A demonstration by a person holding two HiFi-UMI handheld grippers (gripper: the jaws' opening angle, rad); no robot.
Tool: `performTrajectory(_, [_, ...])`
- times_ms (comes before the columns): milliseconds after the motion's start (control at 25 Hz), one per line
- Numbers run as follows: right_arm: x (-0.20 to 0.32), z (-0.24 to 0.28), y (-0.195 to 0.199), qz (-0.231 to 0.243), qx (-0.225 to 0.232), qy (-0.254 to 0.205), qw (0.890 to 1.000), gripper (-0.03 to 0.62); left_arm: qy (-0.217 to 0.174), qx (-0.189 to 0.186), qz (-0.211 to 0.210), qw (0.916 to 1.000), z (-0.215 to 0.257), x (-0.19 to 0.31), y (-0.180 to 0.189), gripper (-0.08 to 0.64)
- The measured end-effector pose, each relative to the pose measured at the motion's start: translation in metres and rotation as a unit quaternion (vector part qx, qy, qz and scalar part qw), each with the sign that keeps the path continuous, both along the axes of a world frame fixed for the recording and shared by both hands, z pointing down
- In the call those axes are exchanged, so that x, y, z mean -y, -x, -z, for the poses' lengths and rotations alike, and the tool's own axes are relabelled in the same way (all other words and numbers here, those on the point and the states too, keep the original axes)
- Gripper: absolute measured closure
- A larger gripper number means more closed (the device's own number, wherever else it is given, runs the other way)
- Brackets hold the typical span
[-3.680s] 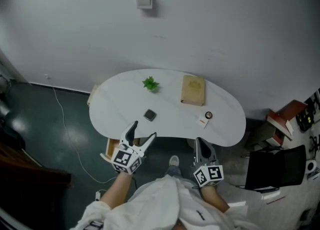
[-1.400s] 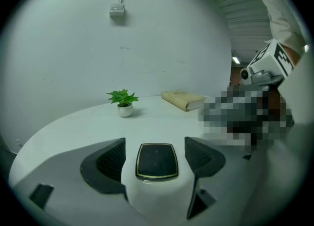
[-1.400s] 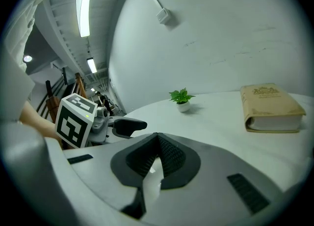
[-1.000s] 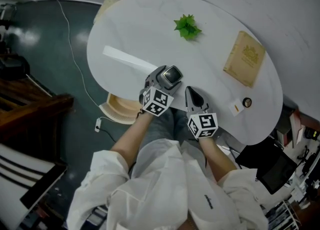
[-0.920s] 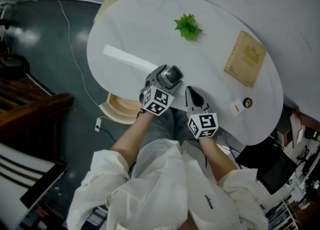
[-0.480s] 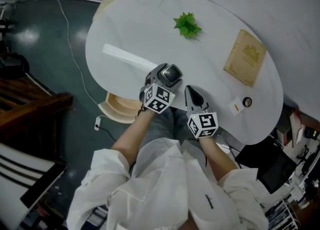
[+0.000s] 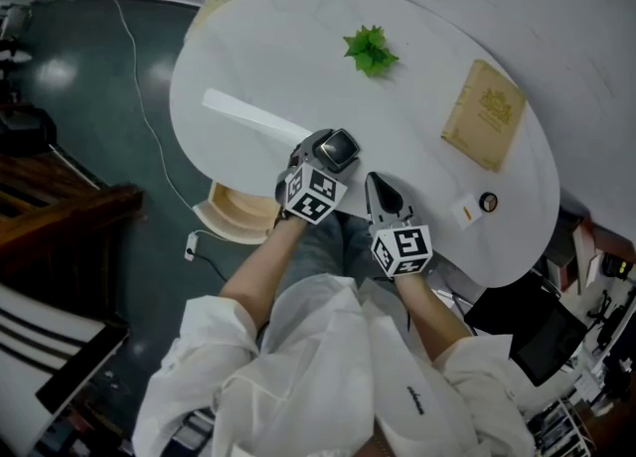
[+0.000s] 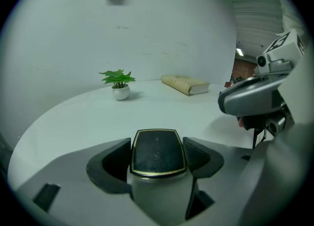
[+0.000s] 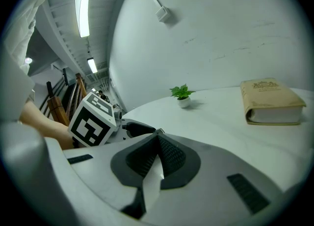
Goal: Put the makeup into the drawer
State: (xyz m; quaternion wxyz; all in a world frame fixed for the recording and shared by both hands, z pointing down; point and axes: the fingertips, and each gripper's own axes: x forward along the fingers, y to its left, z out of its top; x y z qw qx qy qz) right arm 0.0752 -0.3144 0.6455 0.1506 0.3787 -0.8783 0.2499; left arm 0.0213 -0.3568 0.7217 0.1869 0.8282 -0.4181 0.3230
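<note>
The makeup is a square black compact (image 7: pixel 339 147) with a gold rim, near the front edge of the white table (image 7: pixel 278 48). My left gripper (image 7: pixel 336 146) has it between its jaws. In the left gripper view the compact (image 8: pixel 157 152) fills the gap and both pads (image 8: pixel 117 158) lie against its sides; the jaws have just been closing on it. My right gripper (image 7: pixel 379 187) rests just to the right, shut with nothing in it, its pads (image 9: pixel 167 154) meeting. A pale wooden drawer (image 7: pixel 235 215) shows below the table's front-left edge.
A small potted plant (image 7: pixel 370 50) stands at the back of the table and a tan book (image 7: pixel 482 115) at the right. A small white item with a dark round piece (image 7: pixel 475 208) lies near the right front edge. A cable (image 7: pixel 139 97) runs over the dark floor at left.
Since the oldest frame both grippers have come from below the table edge onto the table, and the left one has closed in around the compact. Over the last second nothing has visibly shifted.
</note>
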Motion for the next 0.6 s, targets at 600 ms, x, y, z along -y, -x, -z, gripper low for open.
performTrajectory(600, [-0.016, 0.012, 0.044, 0.070, 0.008, -0.003, 0.998, 0.575, -0.025, -0.023, 0.055, 0.9979, 0.039, -0.036, 0.049, 0.215])
